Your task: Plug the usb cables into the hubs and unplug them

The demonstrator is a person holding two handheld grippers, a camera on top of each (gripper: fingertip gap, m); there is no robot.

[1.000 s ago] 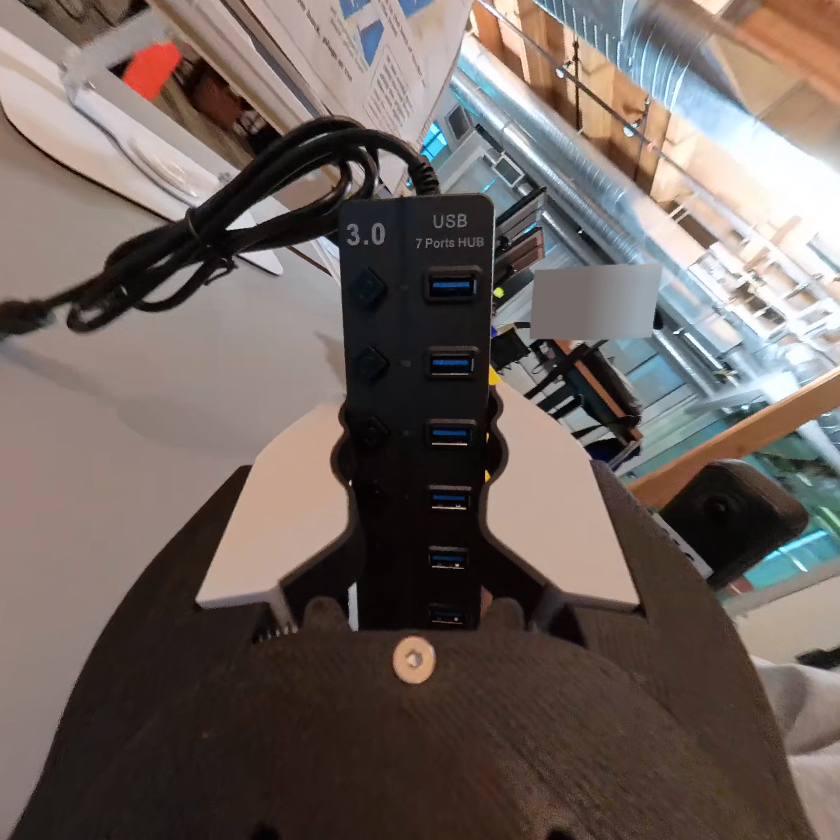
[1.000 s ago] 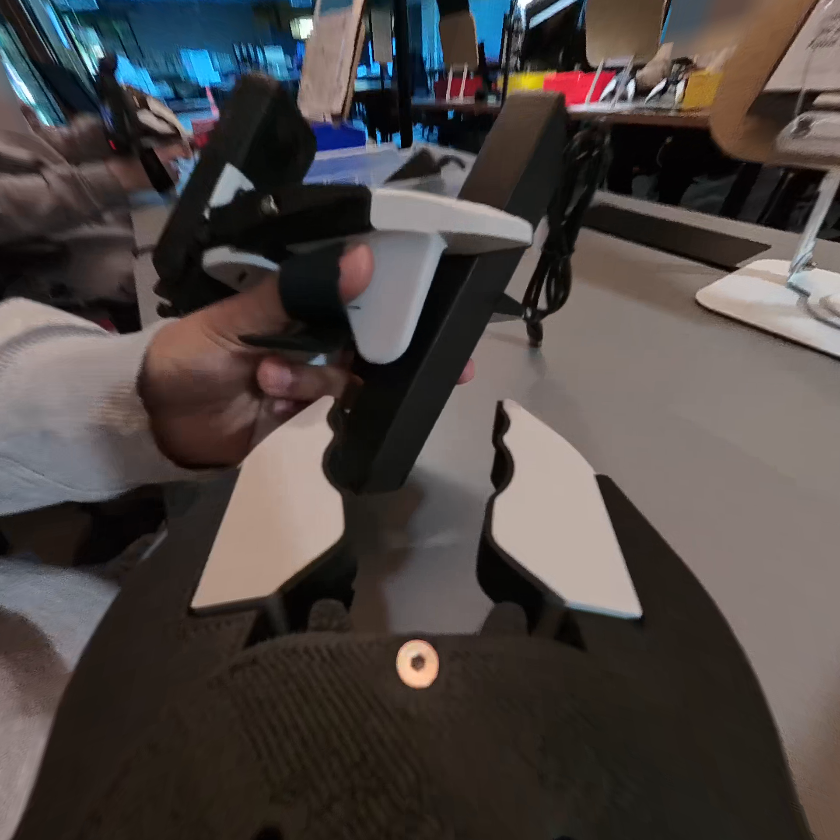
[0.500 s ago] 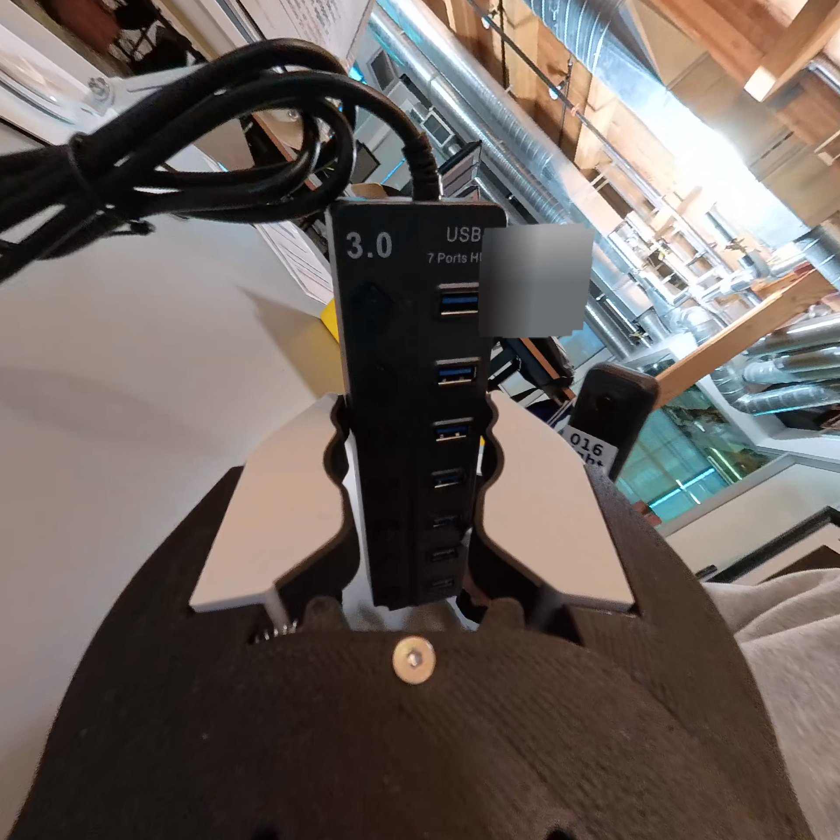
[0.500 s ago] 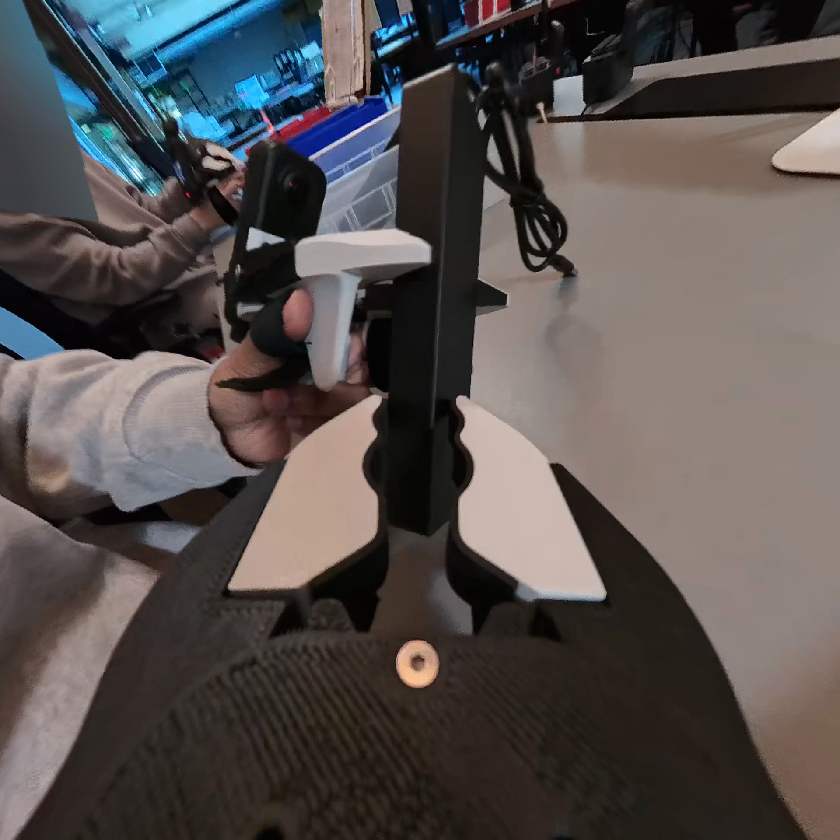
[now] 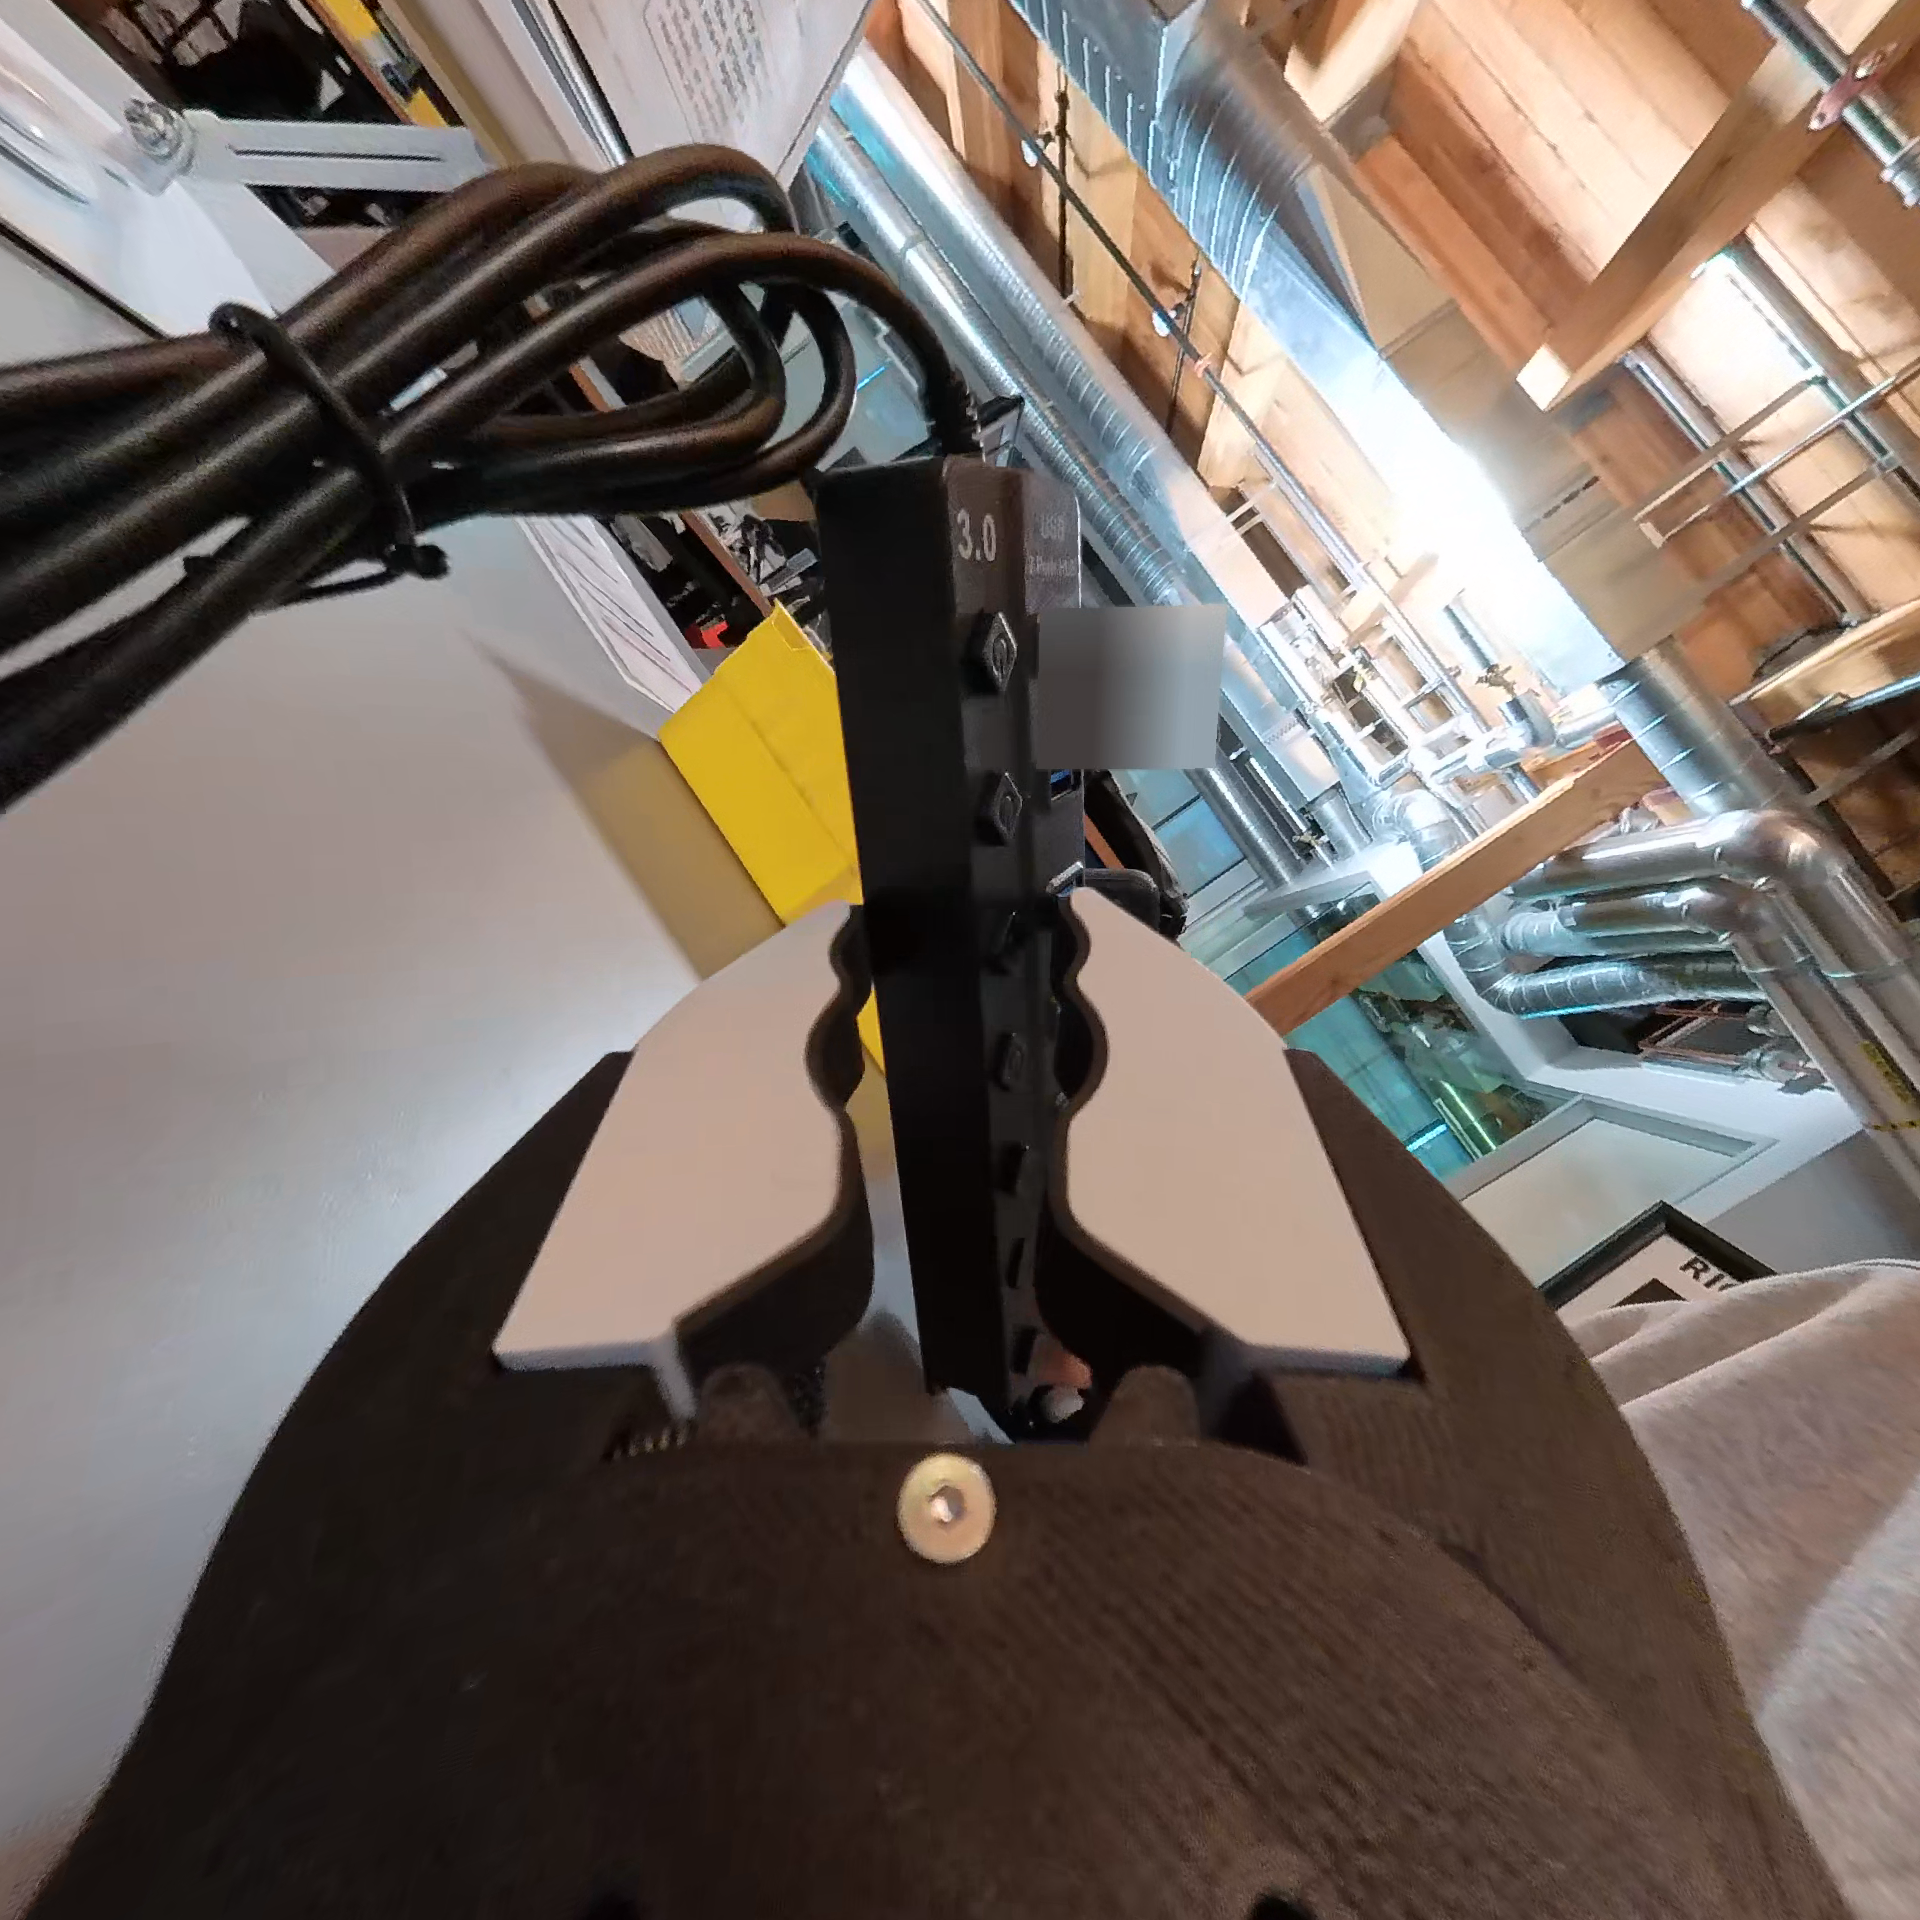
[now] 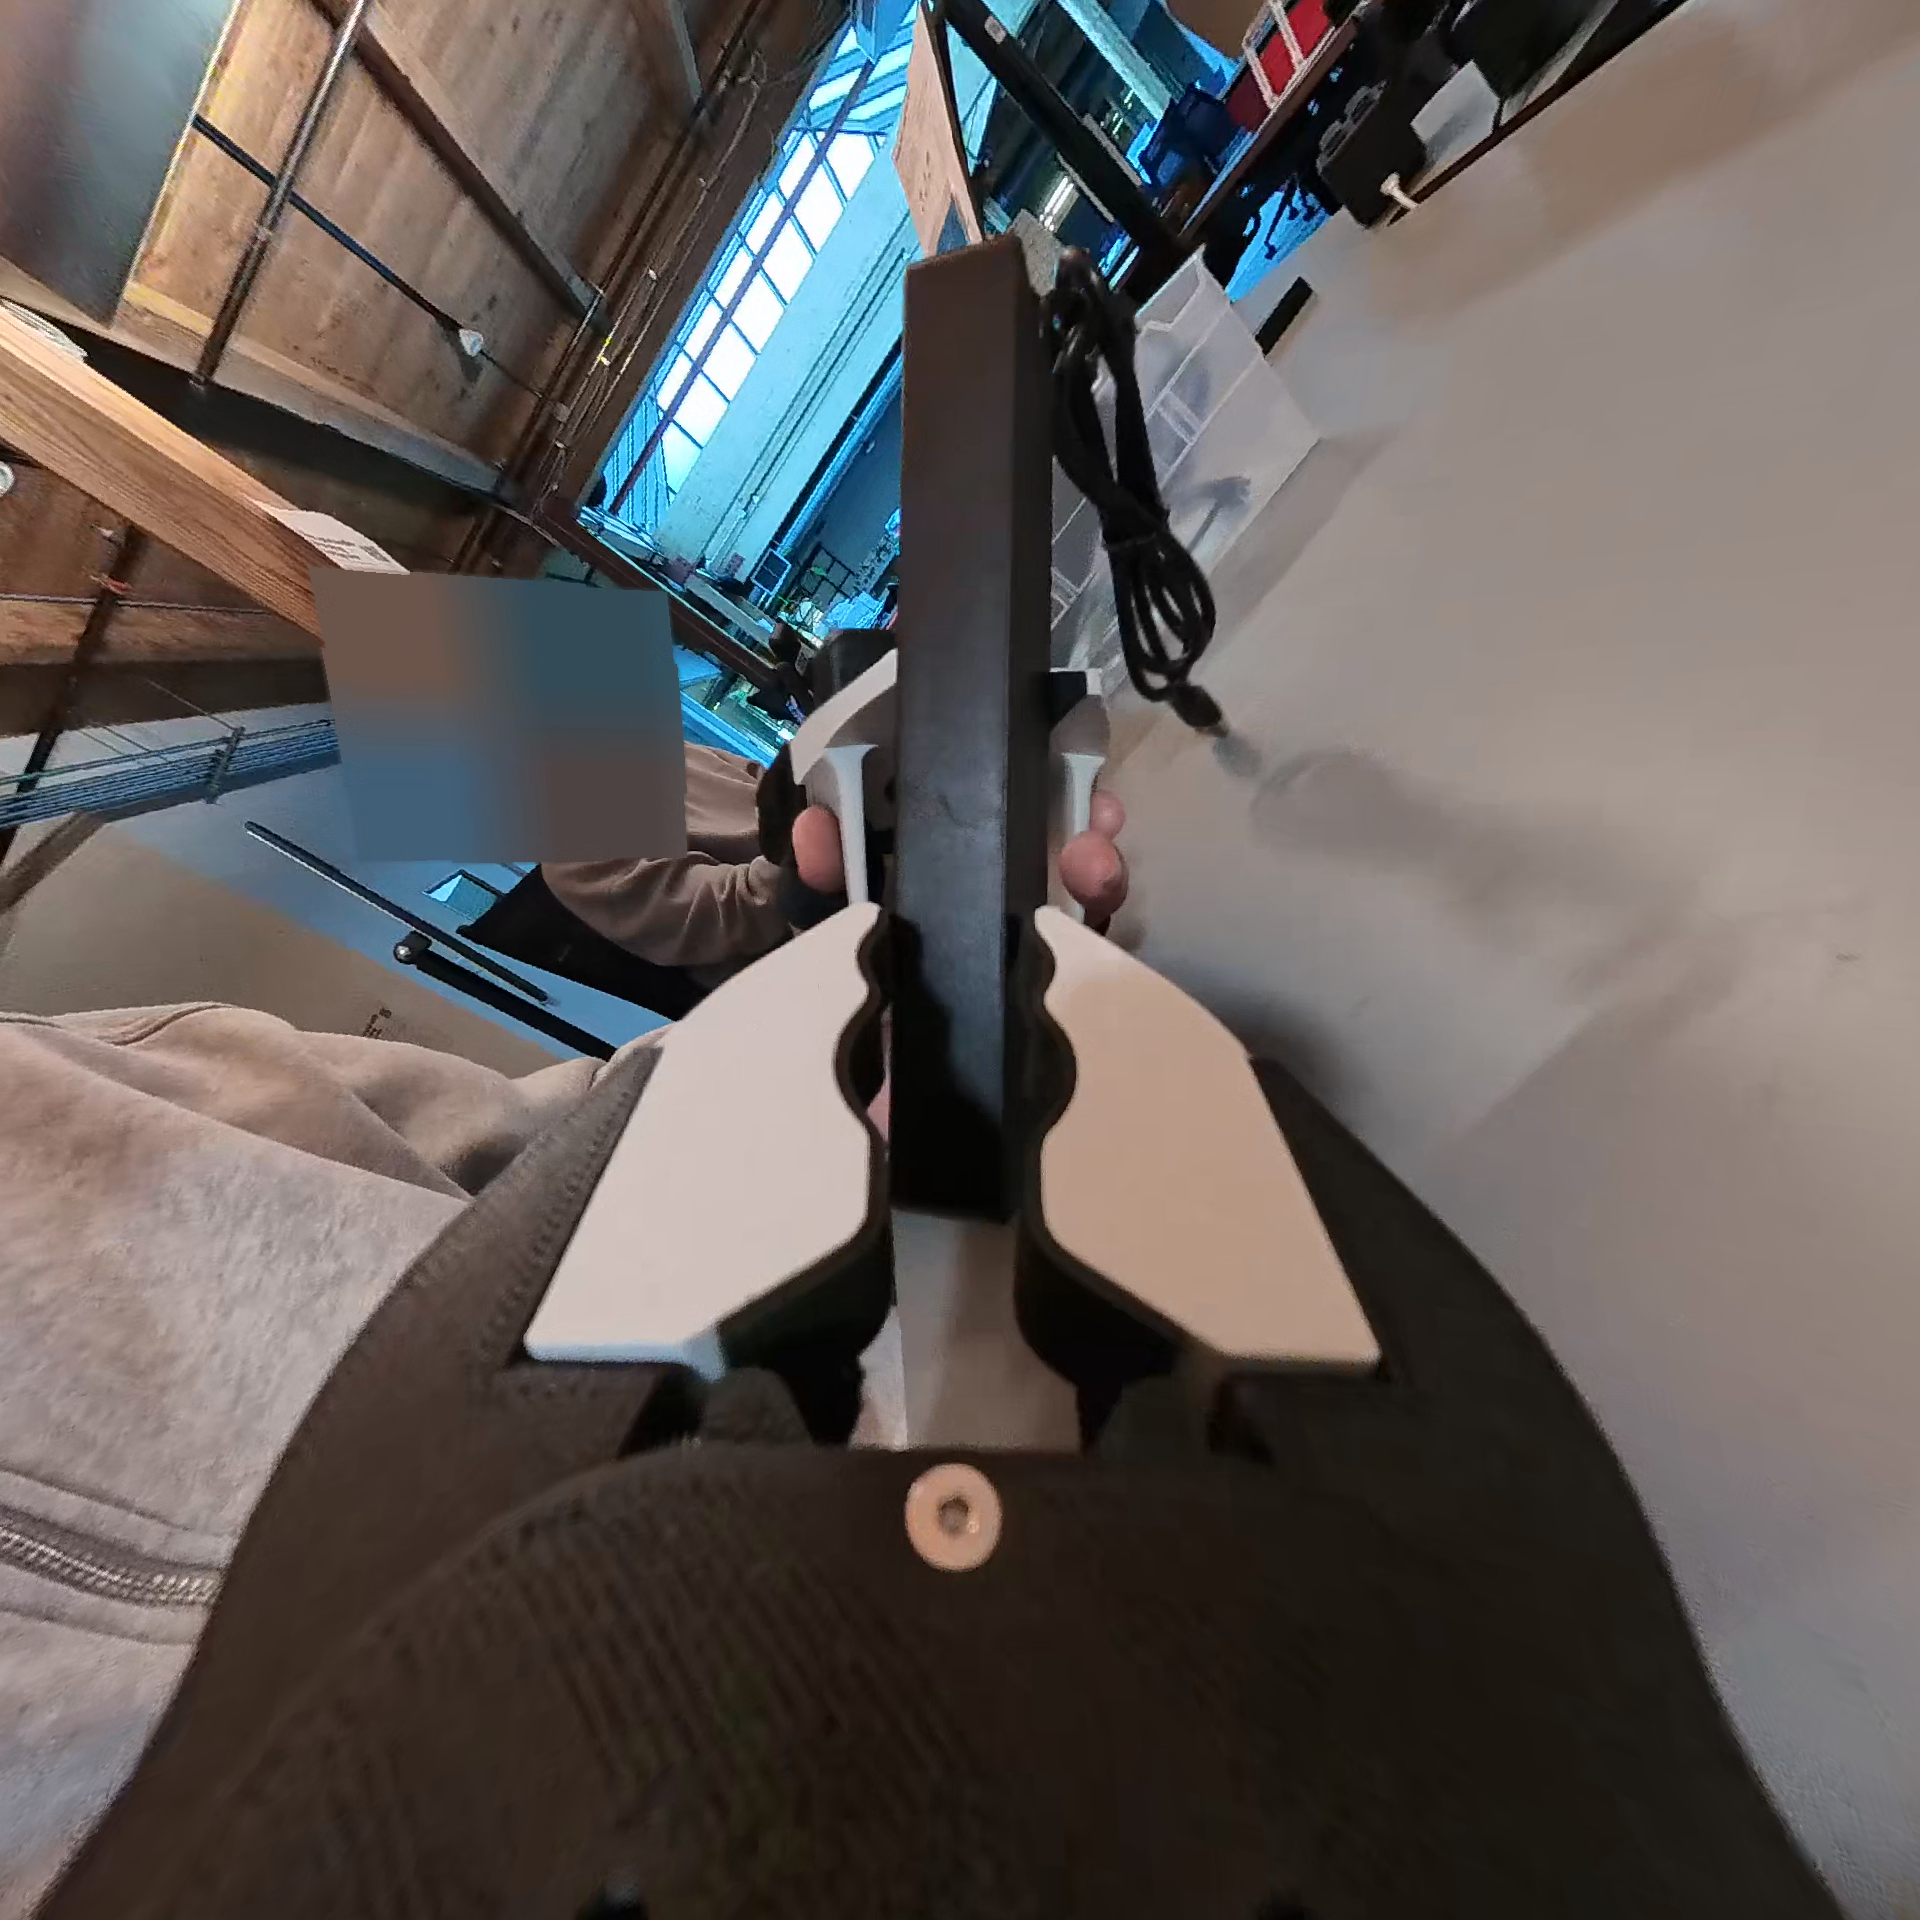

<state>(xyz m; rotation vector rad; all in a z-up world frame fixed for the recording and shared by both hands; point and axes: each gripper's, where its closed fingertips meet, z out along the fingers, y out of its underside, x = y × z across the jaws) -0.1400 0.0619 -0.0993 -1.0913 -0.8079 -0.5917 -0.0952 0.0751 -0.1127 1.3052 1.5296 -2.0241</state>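
Note:
A black multi-port USB hub (image 5: 925,831) stands upright between my left gripper's (image 5: 956,935) white fingers, turned so its side and button row face the camera. Its black cable (image 5: 416,416), tied in a bundle, arches off its top to the left. My left gripper is shut on the hub. In the right wrist view my right gripper (image 6: 956,935) is shut on the hub's (image 6: 951,623) lower end. The left gripper's white fingers (image 6: 850,821) clamp it higher up, with a hand (image 6: 1091,862) behind. The cable bundle (image 6: 1132,499) hangs from the top, its plug (image 6: 1200,712) just above the table.
The grey table (image 6: 1558,935) lies to the right in the right wrist view and to the left in the left wrist view (image 5: 260,1039). A yellow bin (image 5: 758,769) and a clear plastic bin (image 6: 1205,405) stand behind the hub. A grey sleeve (image 6: 208,1195) fills the lower left. My hands' fingertips stand some 5 centimeters from each other.
My right gripper closed on the hub's lower end. Both grippers and the hub then tilted, and the hub turned from face-on to nearly edge-on in the left wrist view.

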